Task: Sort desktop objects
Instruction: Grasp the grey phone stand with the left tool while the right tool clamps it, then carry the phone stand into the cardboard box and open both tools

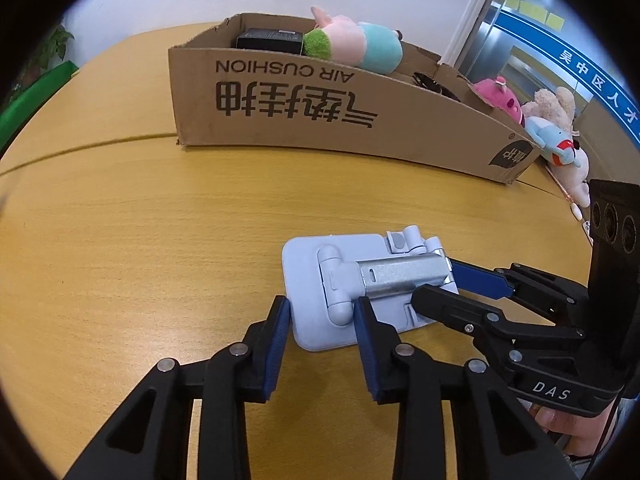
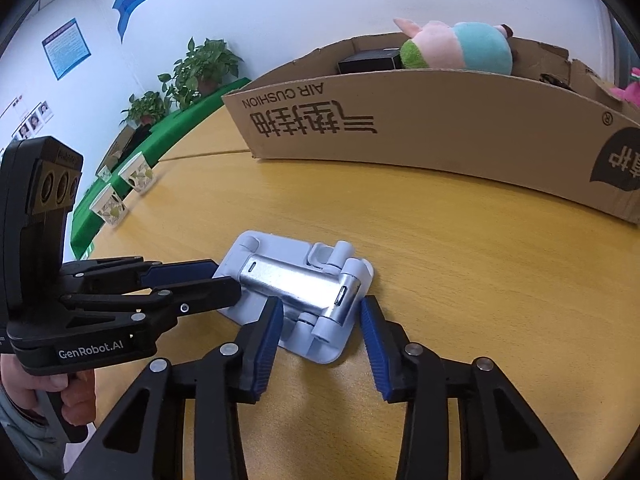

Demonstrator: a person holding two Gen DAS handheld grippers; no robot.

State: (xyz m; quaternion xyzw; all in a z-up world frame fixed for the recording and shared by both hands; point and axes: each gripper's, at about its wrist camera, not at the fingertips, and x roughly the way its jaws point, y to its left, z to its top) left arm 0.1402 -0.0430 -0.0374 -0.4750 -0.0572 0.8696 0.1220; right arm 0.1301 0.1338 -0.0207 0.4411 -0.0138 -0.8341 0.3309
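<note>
Straddling the near end of the folded phone stand, the left gripper has its two blue pads part-open, one just off the stand's left edge and the other over its grey hinge foot; whether either pad presses on it I cannot tell, so I read these jaws as not yet clamped. From the other side, the right gripper stands the same way, part-open with a blue pad on each side of the stand's opposite end; a strip of table shows between its right pad and the base, so nothing is gripped. The stand lies flat on the wooden table, its pale blue base down and its metal arm folded across the top. That arm's long axis runs roughly from one gripper toward the other, so each set of fingers meets an end and not a long side. Both hands are about equally near; neither has a clear lead. Beyond the stand, well apart across bare tabletop, sits the cardboard box, already holding a plush pig and a black case. Judging by that, the stand must be lifted forward, away from both grippers, into the box.
</note>
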